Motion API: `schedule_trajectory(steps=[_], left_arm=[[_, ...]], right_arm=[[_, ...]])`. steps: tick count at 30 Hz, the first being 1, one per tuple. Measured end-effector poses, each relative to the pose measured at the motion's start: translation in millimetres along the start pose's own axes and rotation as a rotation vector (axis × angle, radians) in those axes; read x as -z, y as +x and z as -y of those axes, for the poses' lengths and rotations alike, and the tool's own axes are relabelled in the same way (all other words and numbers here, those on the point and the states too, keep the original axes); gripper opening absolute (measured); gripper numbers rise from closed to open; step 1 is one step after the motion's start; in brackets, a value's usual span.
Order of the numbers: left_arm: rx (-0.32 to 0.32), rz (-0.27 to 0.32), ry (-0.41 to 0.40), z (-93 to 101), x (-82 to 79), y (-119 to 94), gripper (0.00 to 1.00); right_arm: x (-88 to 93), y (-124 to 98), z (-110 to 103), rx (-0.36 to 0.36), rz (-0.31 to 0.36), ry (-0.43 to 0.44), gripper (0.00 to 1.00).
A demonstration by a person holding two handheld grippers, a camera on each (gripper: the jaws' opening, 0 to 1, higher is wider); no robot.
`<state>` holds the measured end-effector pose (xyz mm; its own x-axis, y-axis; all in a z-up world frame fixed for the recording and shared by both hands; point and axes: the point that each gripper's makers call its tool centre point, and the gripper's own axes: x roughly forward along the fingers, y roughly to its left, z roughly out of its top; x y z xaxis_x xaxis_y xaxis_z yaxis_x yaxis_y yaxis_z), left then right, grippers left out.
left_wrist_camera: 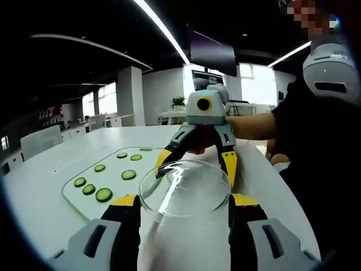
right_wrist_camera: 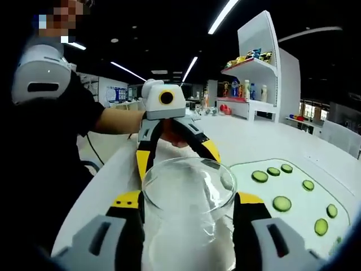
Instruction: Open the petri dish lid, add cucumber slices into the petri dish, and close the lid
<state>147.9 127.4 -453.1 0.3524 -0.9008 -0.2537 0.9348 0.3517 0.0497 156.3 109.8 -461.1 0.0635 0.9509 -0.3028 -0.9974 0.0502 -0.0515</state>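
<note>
Left tool (left_wrist_camera: 183, 204): jaws closed against the sides of a clear round glass petri dish (left_wrist_camera: 185, 188).
Right tool (right_wrist_camera: 189, 203): jaws likewise clamped on the dish, opposite side.
Dish: between both tools, above the white counter (left_wrist_camera: 39, 192).
Green cucumber slices (left_wrist_camera: 104, 195): on a pale green cutting board (left_wrist_camera: 76, 197) beside the dish.

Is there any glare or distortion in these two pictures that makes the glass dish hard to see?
Left gripper view: white streaks of glare cross the clear petri dish; fisheye bends the table edge. Right gripper view: similar reflections on the dish; background windows overexposed.
</note>
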Motion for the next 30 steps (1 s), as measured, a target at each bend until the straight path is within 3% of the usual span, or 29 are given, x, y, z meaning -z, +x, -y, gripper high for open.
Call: schedule_trajectory(steps=[14,30], left_arm=[[-0.057,-0.014,-0.007,-9.5,9.6,-45,0.62],[-0.06,-0.038,-0.034,-9.3,35.1,-50,0.62]], right_arm=[[-14.4,45,-9,-0.064,-0.032,-0.015,0.6],[1.5,65,-15,-0.079,-0.123,-0.016,0.6]])
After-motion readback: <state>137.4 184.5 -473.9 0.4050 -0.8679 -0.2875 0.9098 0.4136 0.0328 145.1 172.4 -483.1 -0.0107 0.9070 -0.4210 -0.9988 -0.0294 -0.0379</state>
